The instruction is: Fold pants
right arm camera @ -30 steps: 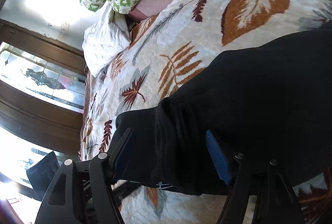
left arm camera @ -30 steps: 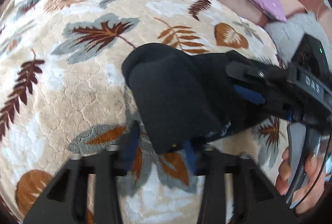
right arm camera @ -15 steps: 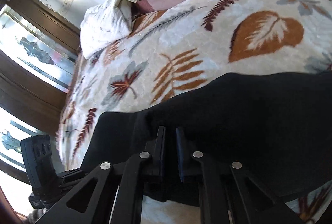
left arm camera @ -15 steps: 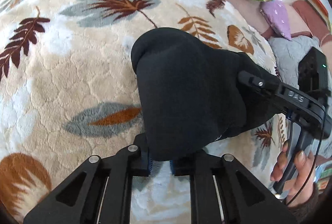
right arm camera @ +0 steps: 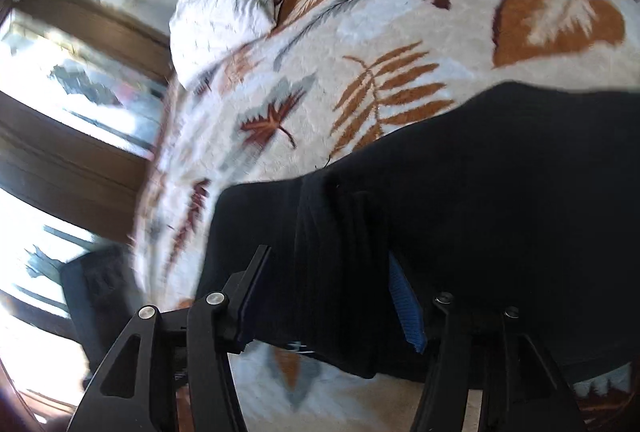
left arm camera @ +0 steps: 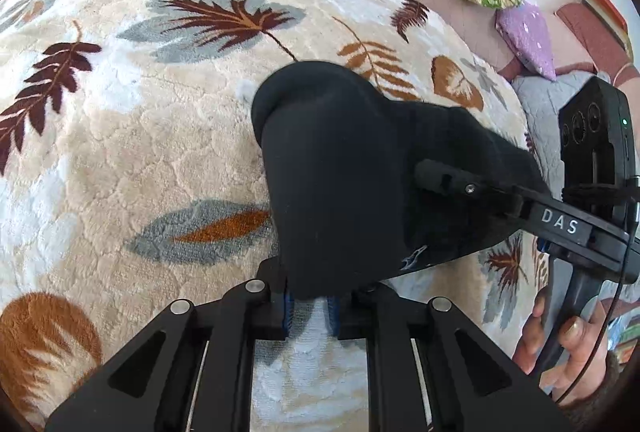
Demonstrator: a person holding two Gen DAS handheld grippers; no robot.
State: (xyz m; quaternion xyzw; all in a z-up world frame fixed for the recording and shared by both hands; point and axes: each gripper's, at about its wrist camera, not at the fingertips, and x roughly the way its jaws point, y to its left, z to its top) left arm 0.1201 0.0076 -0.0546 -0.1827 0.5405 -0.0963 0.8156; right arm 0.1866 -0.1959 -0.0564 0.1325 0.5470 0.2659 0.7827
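Pinched between the narrow jaws of the left tool, at the bottom centre of the left wrist view, is the near edge of the pants. From that grip the black cloth is seen to rise toward the middle of the frame as a rounded fold and then to run off to the right, where the right tool is pushed into it from the right edge, with the hand on its handle at lower right.

In the right wrist view the right tool's jaws have just been opening and now stand partly apart at bottom centre, with a bunched ridge of pants between them; the blue pad on the right is seen clear of the cloth, so no grip is judged there. From this tool the pants extend up and to the right of the frame, their long axis lying roughly along the line between the two tools.

Beneath everything the leaf-patterned blanket of the bed is spread. A re-grip by the right tool is judged necessary before the fold can be carried over.
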